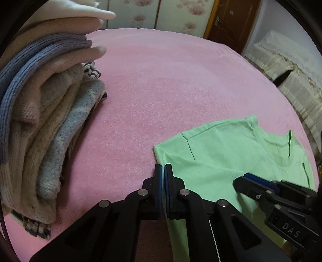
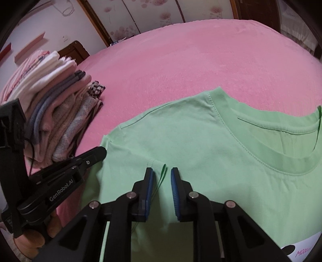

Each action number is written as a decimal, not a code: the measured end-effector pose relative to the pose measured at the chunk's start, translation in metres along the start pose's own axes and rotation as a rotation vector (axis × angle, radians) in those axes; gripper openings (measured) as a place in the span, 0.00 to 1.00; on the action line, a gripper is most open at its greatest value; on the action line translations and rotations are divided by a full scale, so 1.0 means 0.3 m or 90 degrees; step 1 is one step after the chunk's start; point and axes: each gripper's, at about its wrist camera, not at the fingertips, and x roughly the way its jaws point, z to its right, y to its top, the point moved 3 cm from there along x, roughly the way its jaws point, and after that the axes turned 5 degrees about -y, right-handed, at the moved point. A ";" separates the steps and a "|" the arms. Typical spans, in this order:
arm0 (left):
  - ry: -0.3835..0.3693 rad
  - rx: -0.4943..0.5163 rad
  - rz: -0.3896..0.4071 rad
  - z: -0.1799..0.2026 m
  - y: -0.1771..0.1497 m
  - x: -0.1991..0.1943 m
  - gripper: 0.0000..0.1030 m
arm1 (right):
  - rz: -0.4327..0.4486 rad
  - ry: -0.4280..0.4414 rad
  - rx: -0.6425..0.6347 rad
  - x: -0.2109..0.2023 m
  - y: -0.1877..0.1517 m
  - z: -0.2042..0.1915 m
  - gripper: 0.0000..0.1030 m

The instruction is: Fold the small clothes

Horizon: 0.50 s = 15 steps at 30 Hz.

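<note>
A light green T-shirt [image 1: 231, 153] lies flat on the pink bed cover [image 1: 161, 80]; it also shows in the right wrist view [image 2: 211, 145], collar to the right. My left gripper [image 1: 163, 168] is shut at the shirt's left sleeve edge; whether cloth is pinched I cannot tell. My right gripper [image 2: 162, 173] is open, its jaws on either side of a raised fold of the shirt near the armpit. The right gripper also shows in the left wrist view [image 1: 247, 177], the left one in the right wrist view [image 2: 100, 151].
A stack of folded knit clothes [image 1: 50, 104] stands at the left on the bed, also in the right wrist view [image 2: 56, 112]. A wardrobe with flower panels [image 1: 161, 14] and a brown door [image 1: 231, 20] are behind. A covered sofa [image 1: 285, 66] is to the right.
</note>
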 end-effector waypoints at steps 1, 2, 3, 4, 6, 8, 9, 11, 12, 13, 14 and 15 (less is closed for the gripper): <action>-0.003 0.002 -0.005 0.003 0.001 0.001 0.04 | 0.002 -0.004 0.000 -0.003 0.000 -0.002 0.18; -0.007 0.004 -0.010 0.000 0.003 -0.004 0.06 | 0.004 -0.008 0.000 -0.012 -0.001 -0.001 0.18; -0.012 0.003 -0.015 -0.002 0.006 -0.009 0.13 | 0.013 -0.012 0.000 -0.026 -0.004 -0.001 0.18; -0.017 0.000 -0.018 -0.004 0.008 -0.016 0.21 | 0.021 -0.013 -0.002 -0.039 -0.006 -0.002 0.18; -0.014 -0.002 -0.016 -0.012 0.013 -0.044 0.27 | 0.040 -0.009 -0.008 -0.070 -0.013 -0.011 0.18; -0.012 0.003 -0.005 -0.020 0.004 -0.087 0.27 | 0.055 0.002 -0.017 -0.101 -0.020 -0.031 0.18; -0.012 0.008 0.005 -0.015 -0.009 -0.116 0.27 | 0.060 0.015 -0.021 -0.117 -0.026 -0.042 0.18; -0.023 0.008 0.015 -0.002 -0.035 -0.155 0.27 | 0.059 0.041 -0.027 -0.133 -0.037 -0.061 0.17; -0.027 0.004 0.019 -0.004 -0.059 -0.178 0.27 | 0.054 0.057 -0.028 -0.135 -0.046 -0.071 0.17; -0.032 0.004 0.018 0.006 -0.075 -0.186 0.25 | 0.050 0.066 -0.030 -0.132 -0.053 -0.081 0.17; -0.038 0.004 0.016 0.004 -0.100 -0.201 0.24 | 0.044 0.070 -0.035 -0.127 -0.063 -0.089 0.17; -0.038 0.004 0.014 0.003 -0.120 -0.207 0.21 | 0.036 0.073 -0.042 -0.119 -0.075 -0.100 0.17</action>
